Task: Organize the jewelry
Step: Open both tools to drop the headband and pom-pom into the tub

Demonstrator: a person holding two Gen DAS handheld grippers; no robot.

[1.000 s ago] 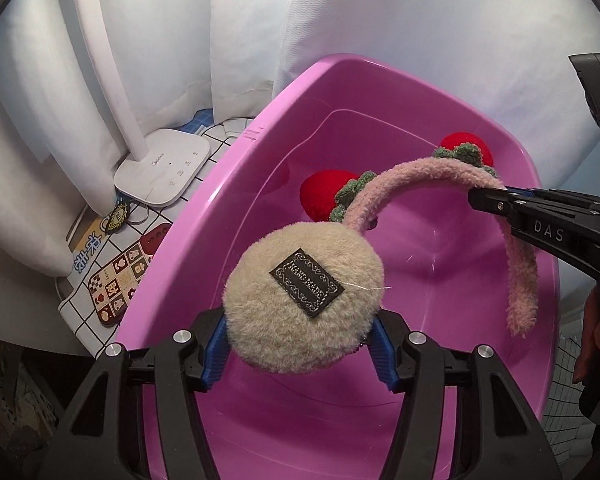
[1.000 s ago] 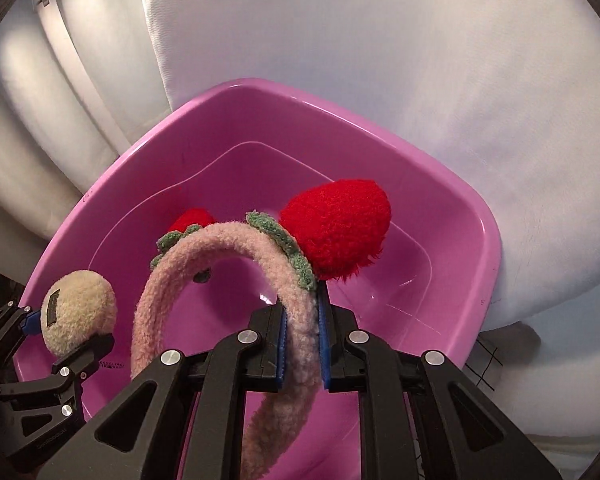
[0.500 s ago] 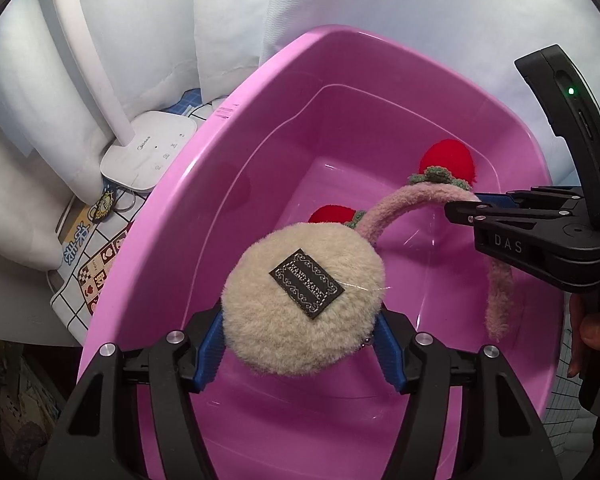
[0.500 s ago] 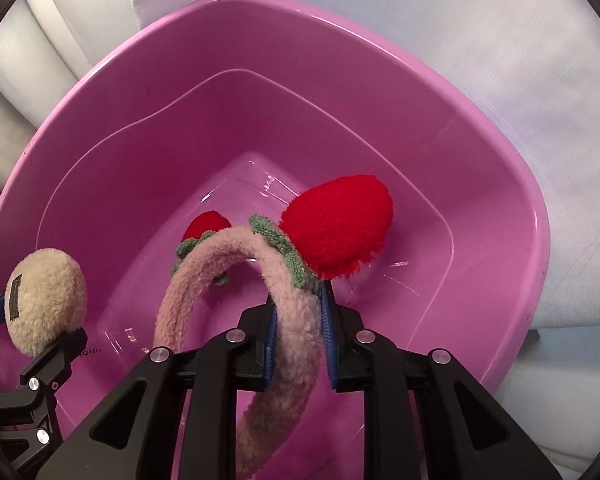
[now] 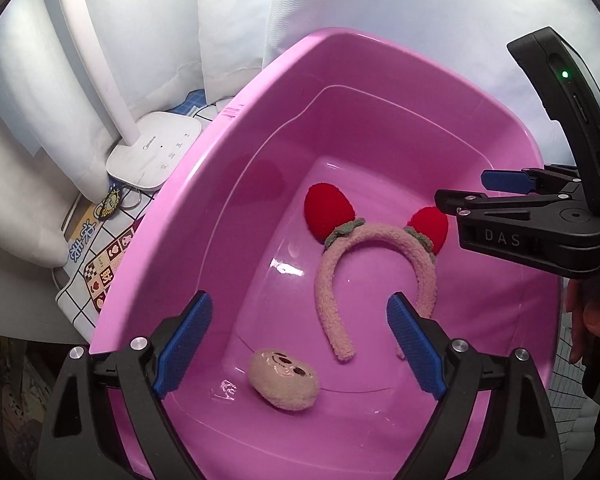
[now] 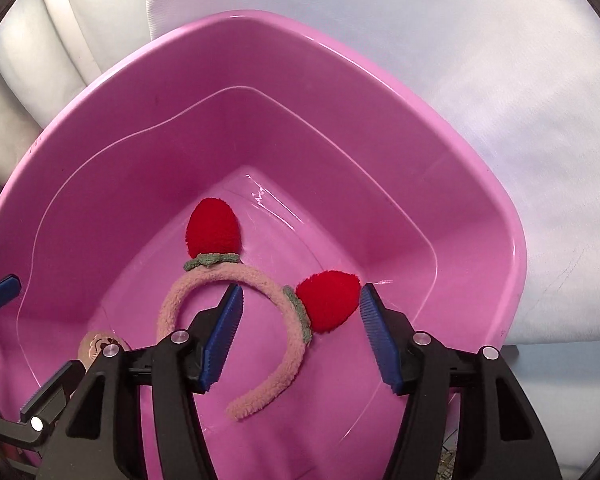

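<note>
A fuzzy pink headband (image 5: 374,268) with two red strawberry ears lies flat on the floor of a pink plastic tub (image 5: 204,184). It also shows in the right wrist view (image 6: 284,320), inside the tub (image 6: 440,152). A beige plush puff with a face (image 5: 283,380) lies on the tub floor near the front; it shows partly behind my right gripper's frame (image 6: 98,346). My left gripper (image 5: 300,344) is open and empty above the puff. My right gripper (image 6: 300,336) is open and empty above the headband, and shows from the side in the left wrist view (image 5: 460,192).
A white lamp base (image 5: 154,156) with its upright arm stands left of the tub. A patterned checkered mat (image 5: 100,256) with a small charm (image 5: 110,204) lies beside it. White cloth (image 6: 420,40) hangs behind the tub.
Both grippers have opened. The puff dropped from the left gripper and the headband dropped from the right gripper; both now lie on the tub floor.
</note>
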